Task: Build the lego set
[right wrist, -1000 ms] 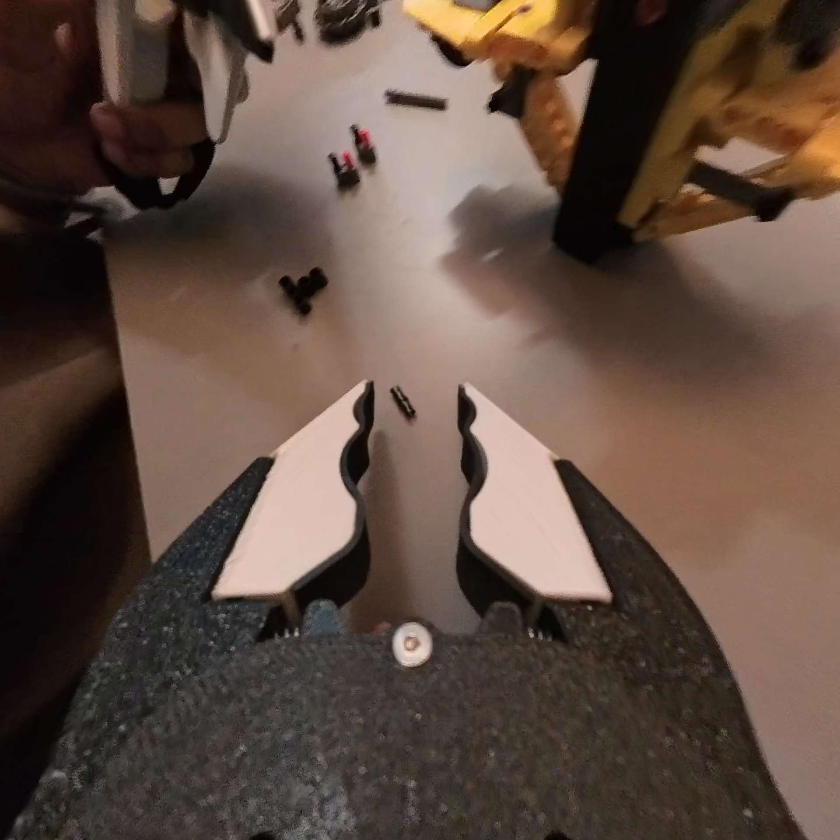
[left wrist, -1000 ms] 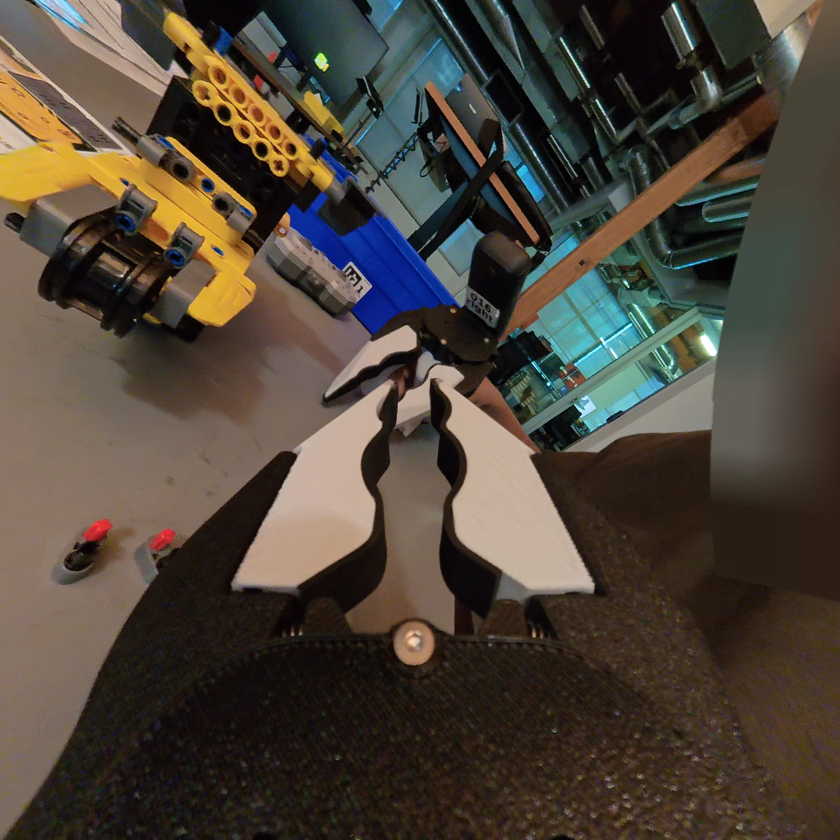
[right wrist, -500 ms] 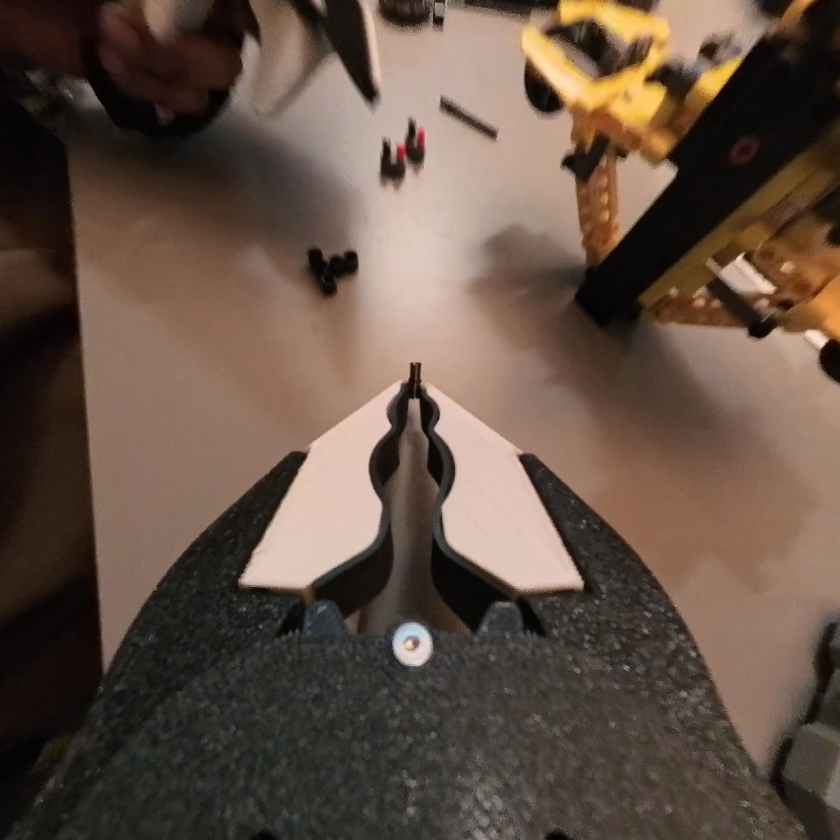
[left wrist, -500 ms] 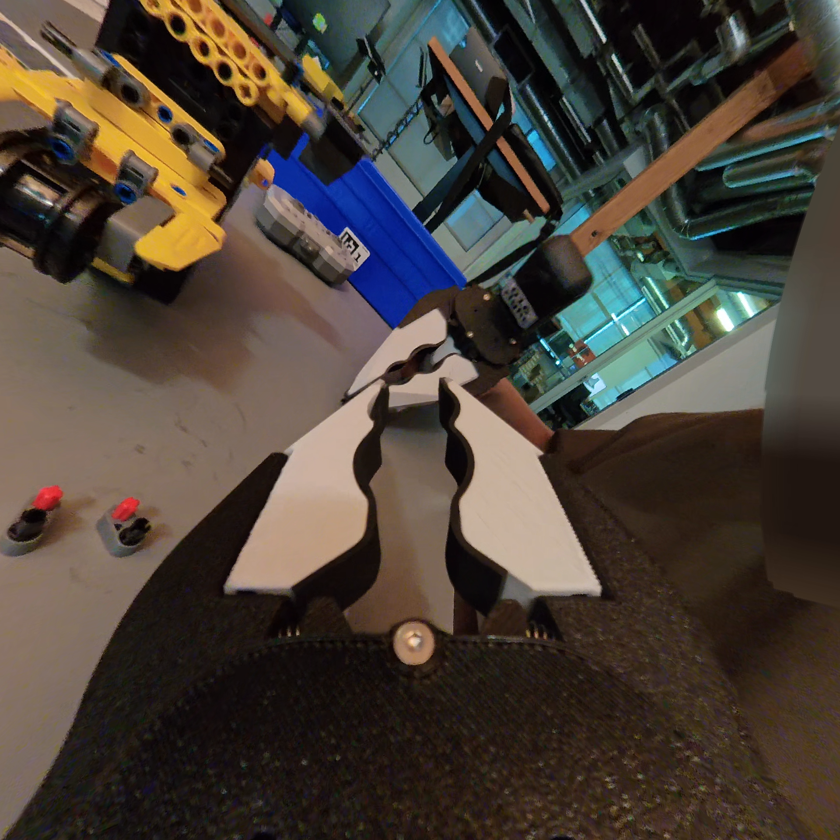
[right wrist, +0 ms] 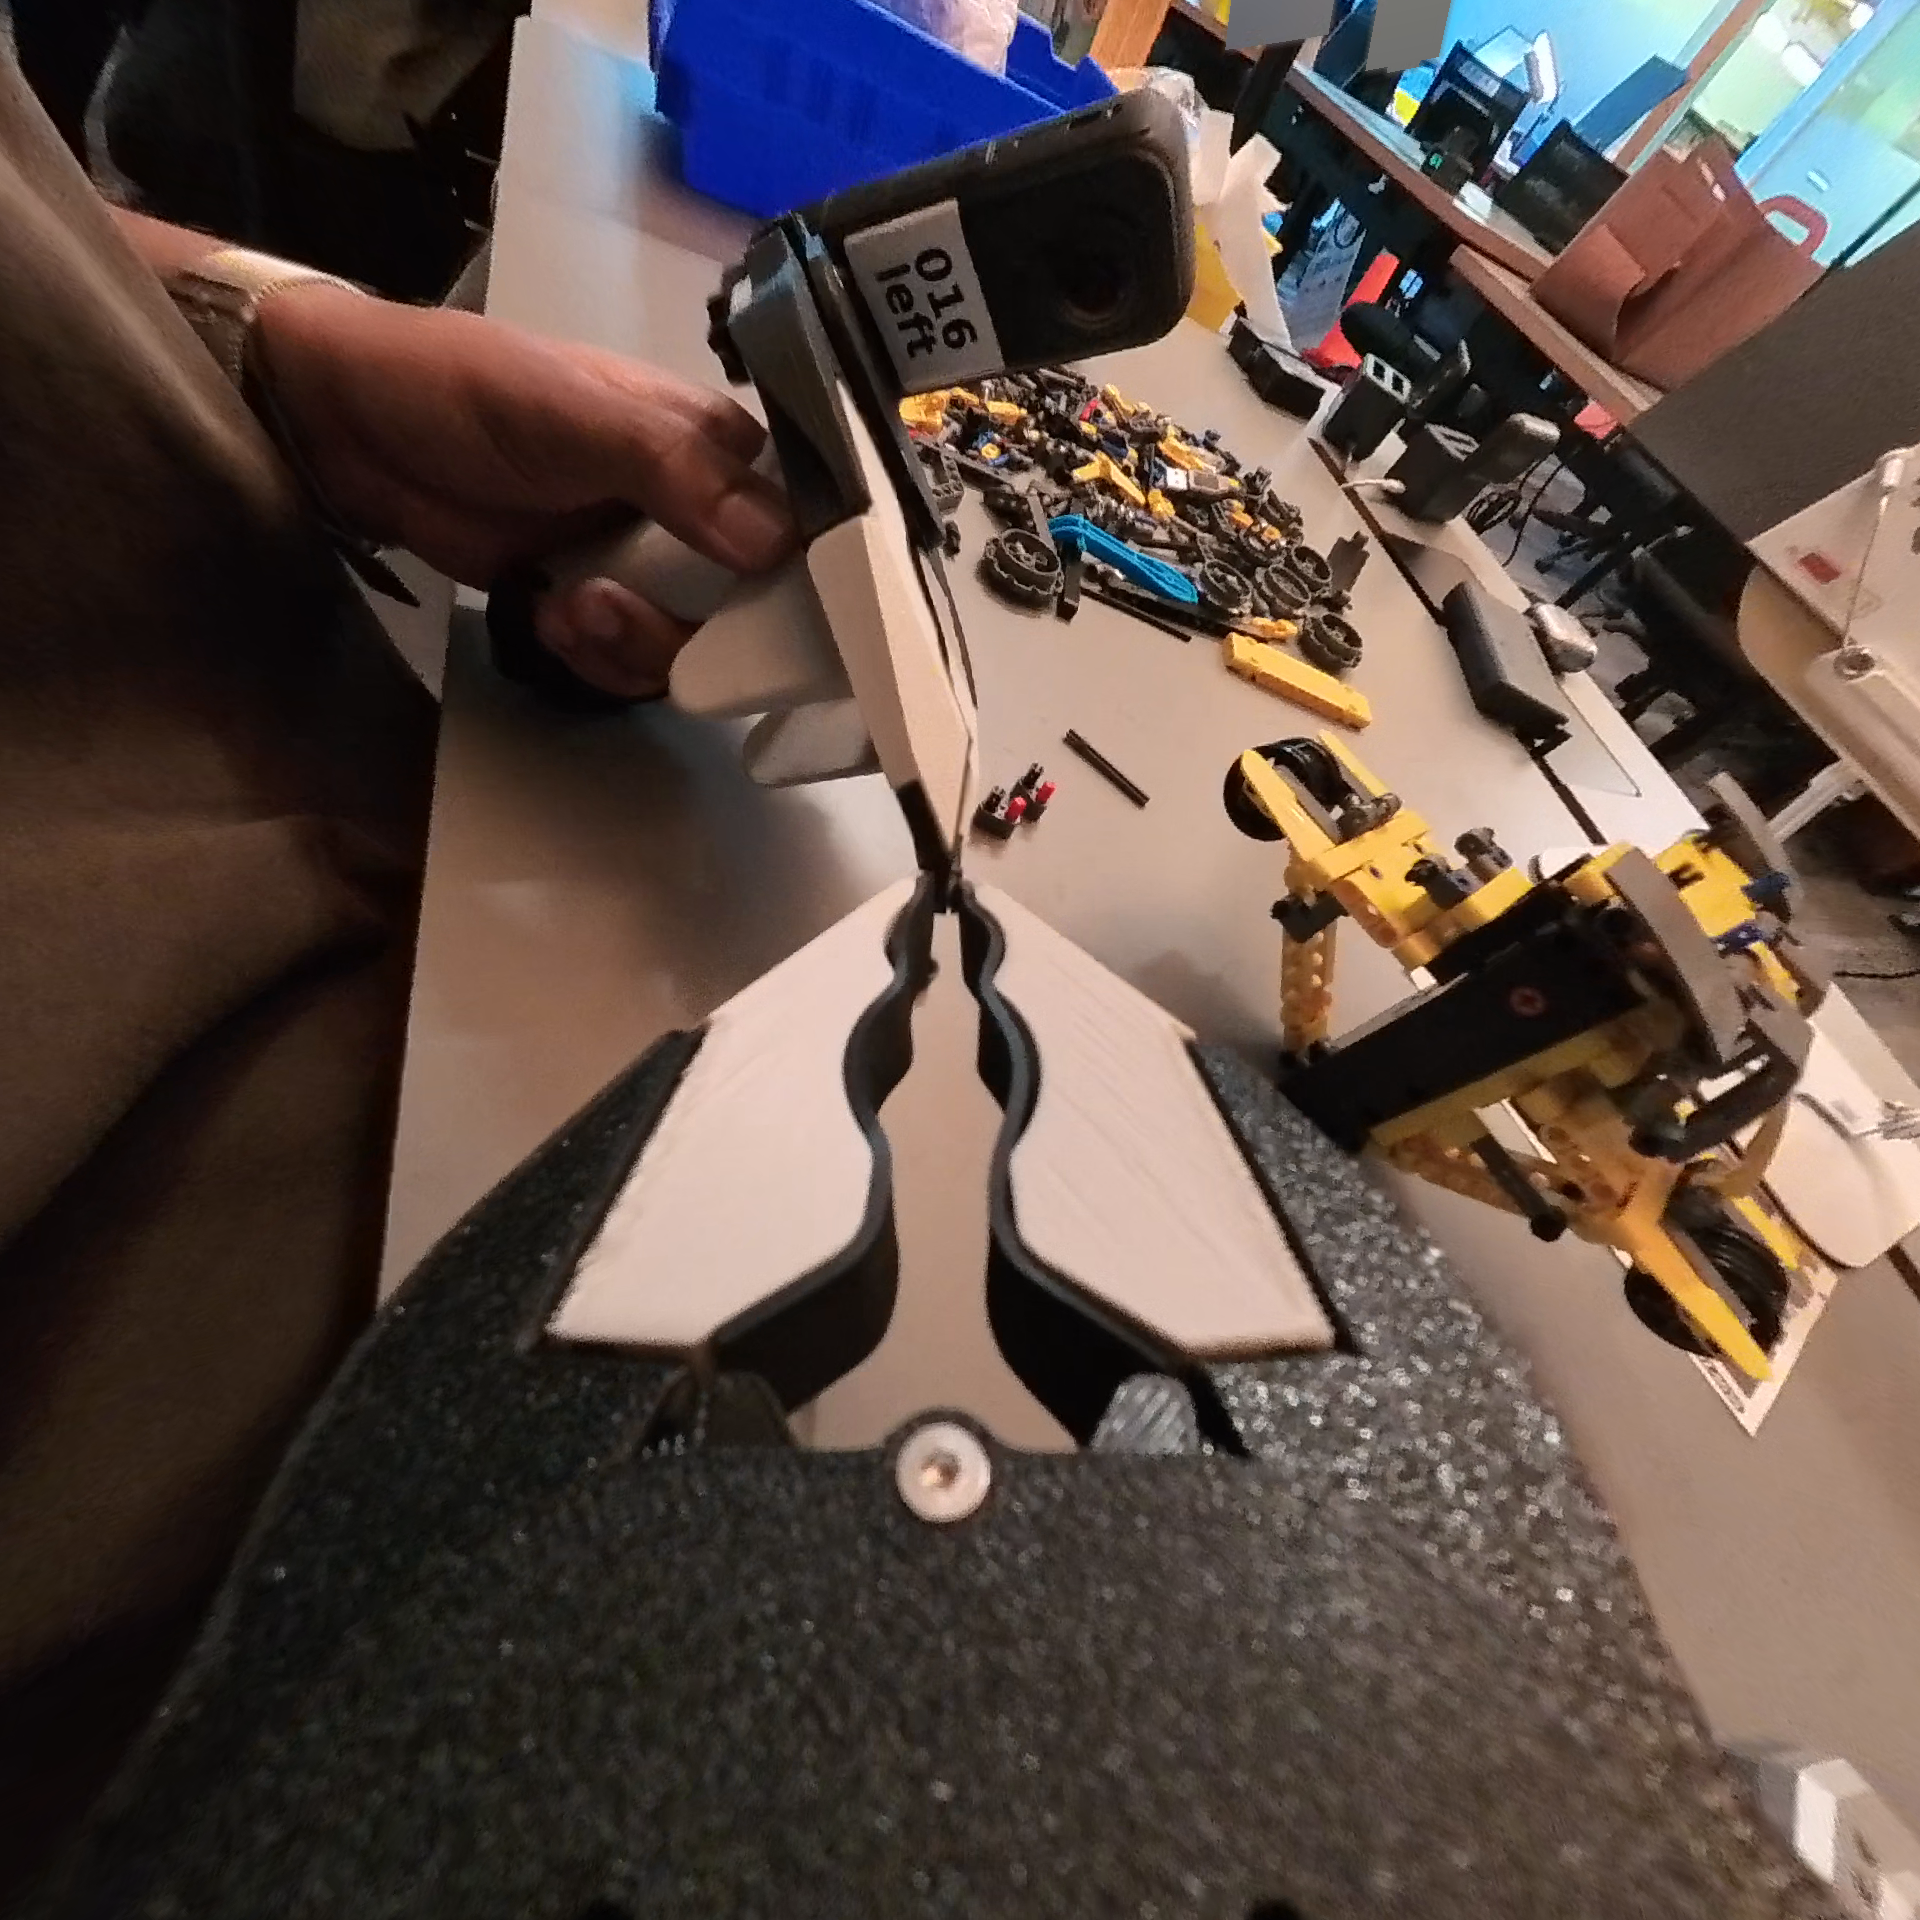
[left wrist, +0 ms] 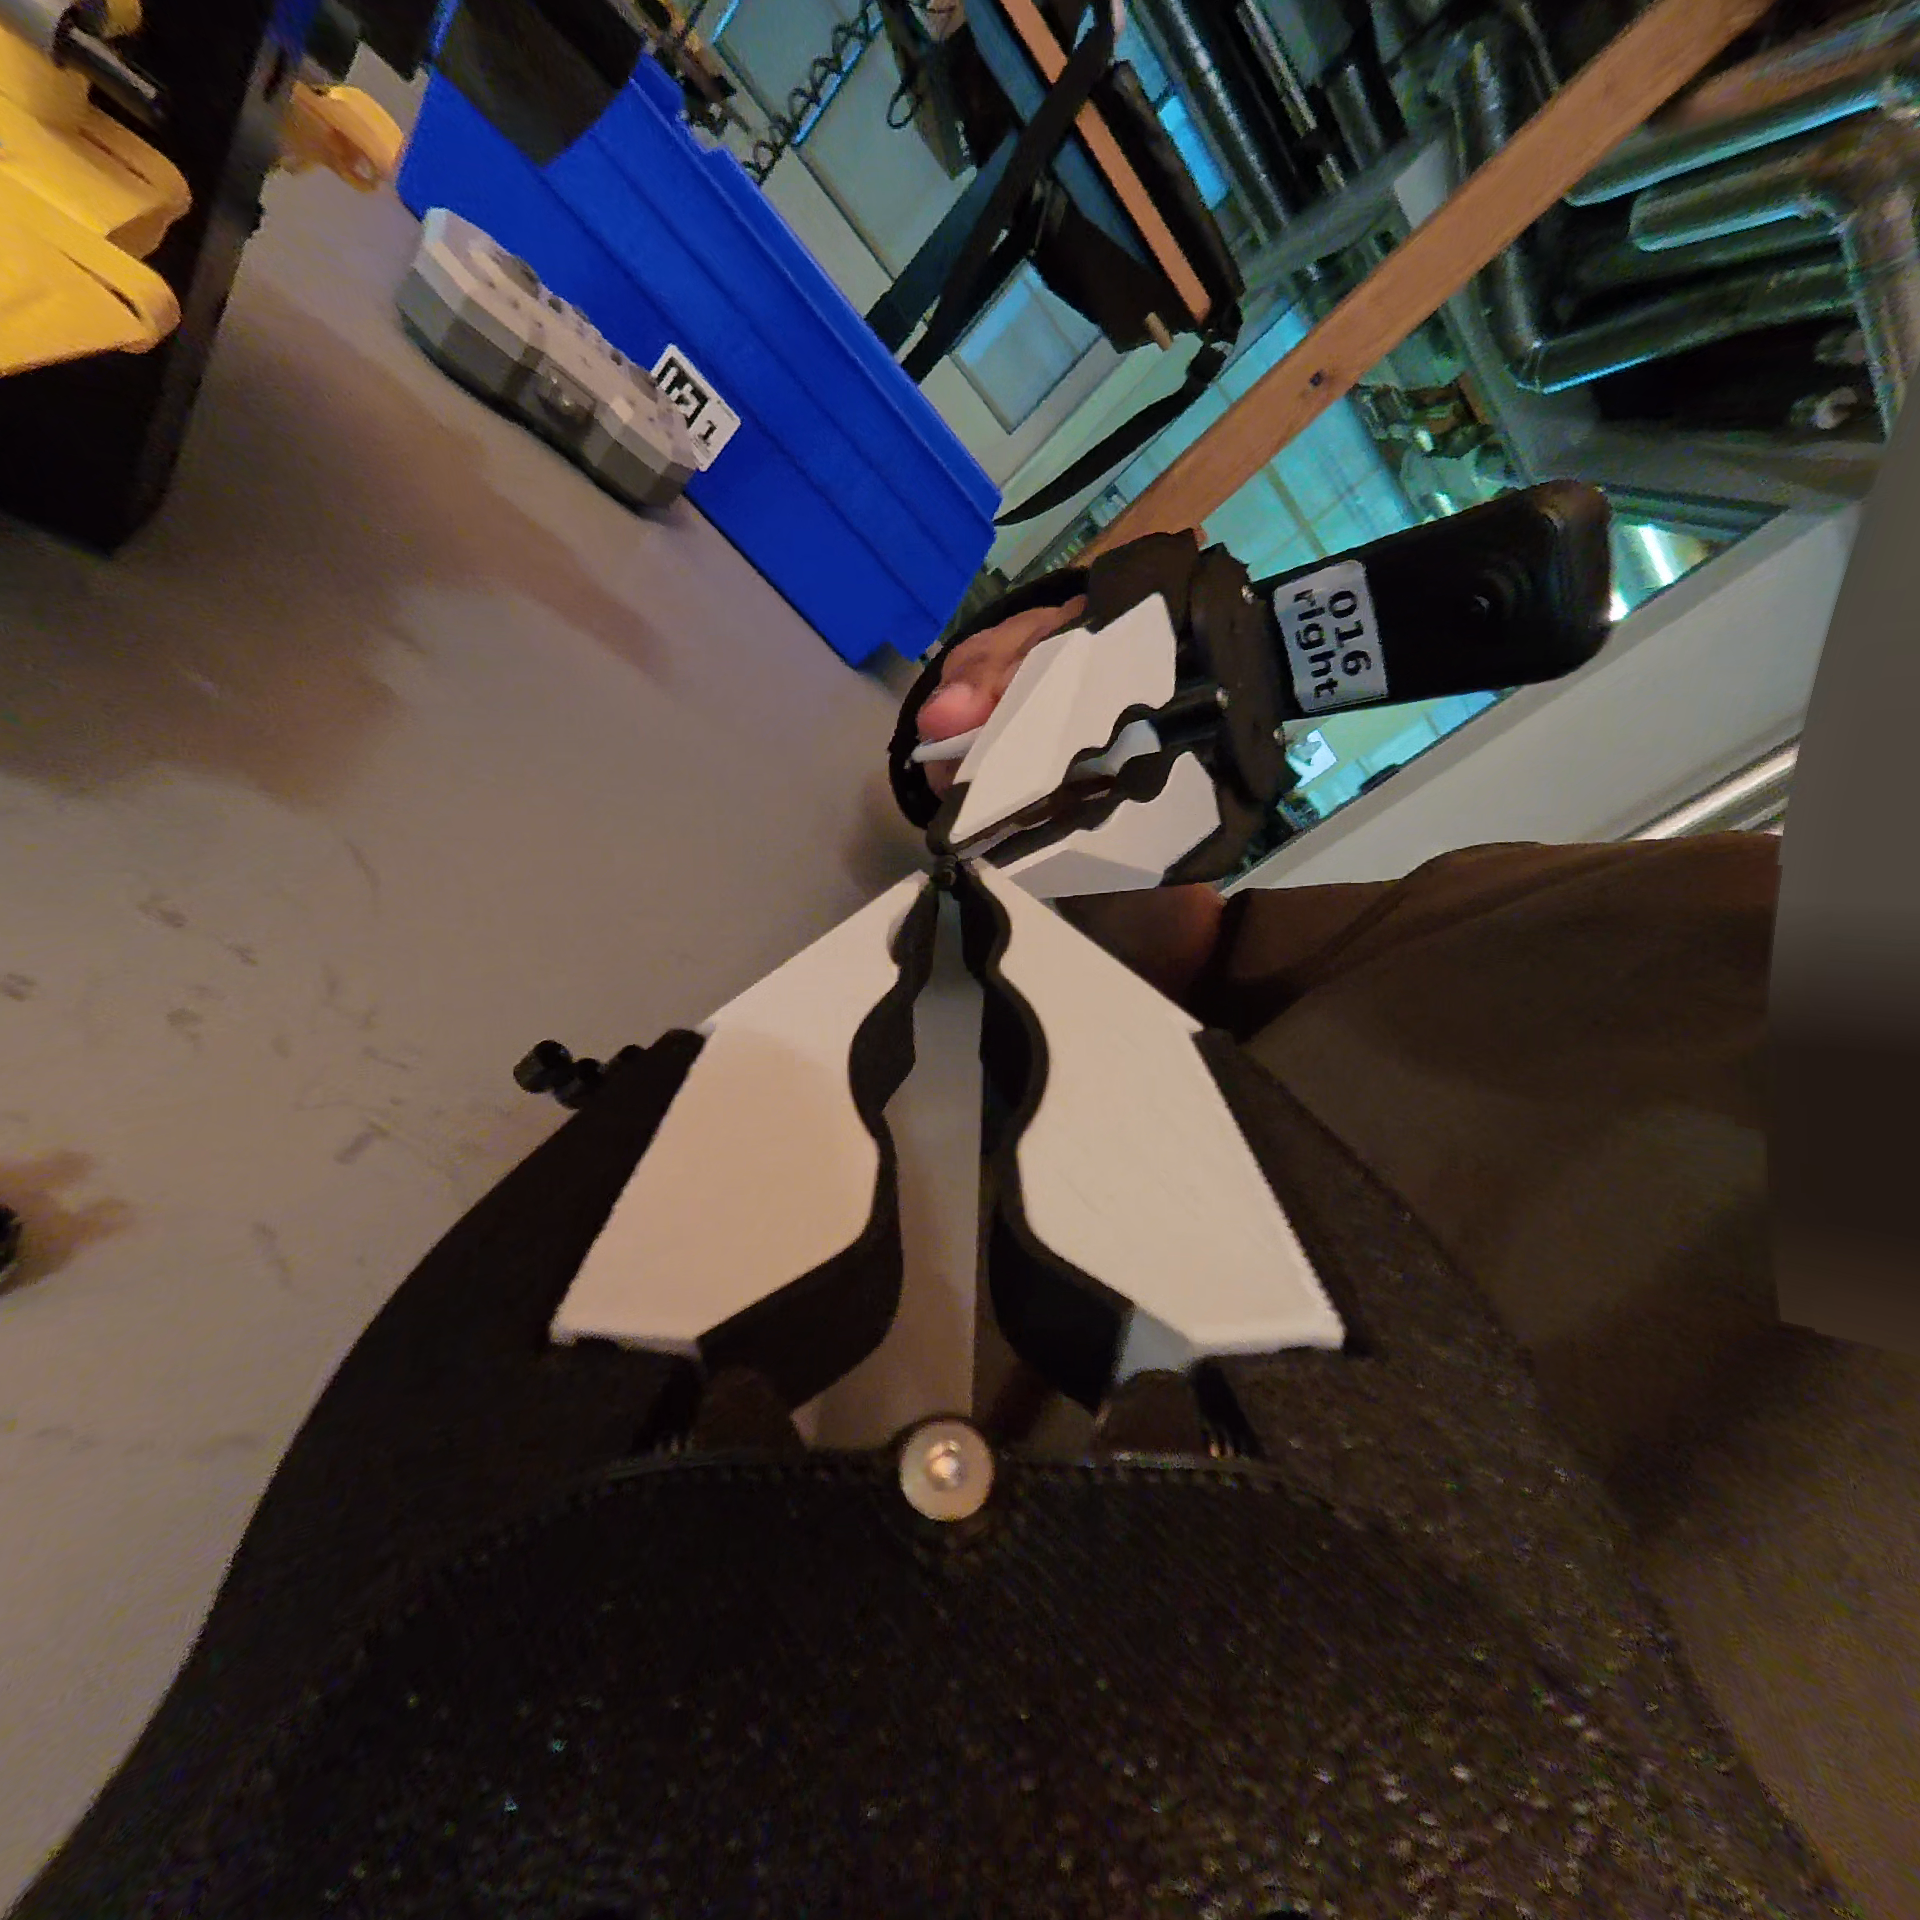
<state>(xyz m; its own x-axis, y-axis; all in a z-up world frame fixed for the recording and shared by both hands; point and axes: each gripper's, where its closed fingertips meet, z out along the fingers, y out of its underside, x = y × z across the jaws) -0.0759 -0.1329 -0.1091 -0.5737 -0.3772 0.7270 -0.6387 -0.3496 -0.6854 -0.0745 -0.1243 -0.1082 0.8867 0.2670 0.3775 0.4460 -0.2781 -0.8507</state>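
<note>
Parts pile (right wrist: 1132, 499) far back on table (right wrist: 623, 883), model vehicle (right wrist: 1558, 1039) right, bin (right wrist: 831, 94) behind.

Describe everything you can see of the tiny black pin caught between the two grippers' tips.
The black pin is a very small, dark, plastic-looking peg, mostly hidden. It is in the air above the grey table, where the tips of the right gripper and the left gripper meet point to point. Both grippers' white fingers are closed at it; which one really grips it cannot be told. Its shape and ends are too small to make out.
</note>
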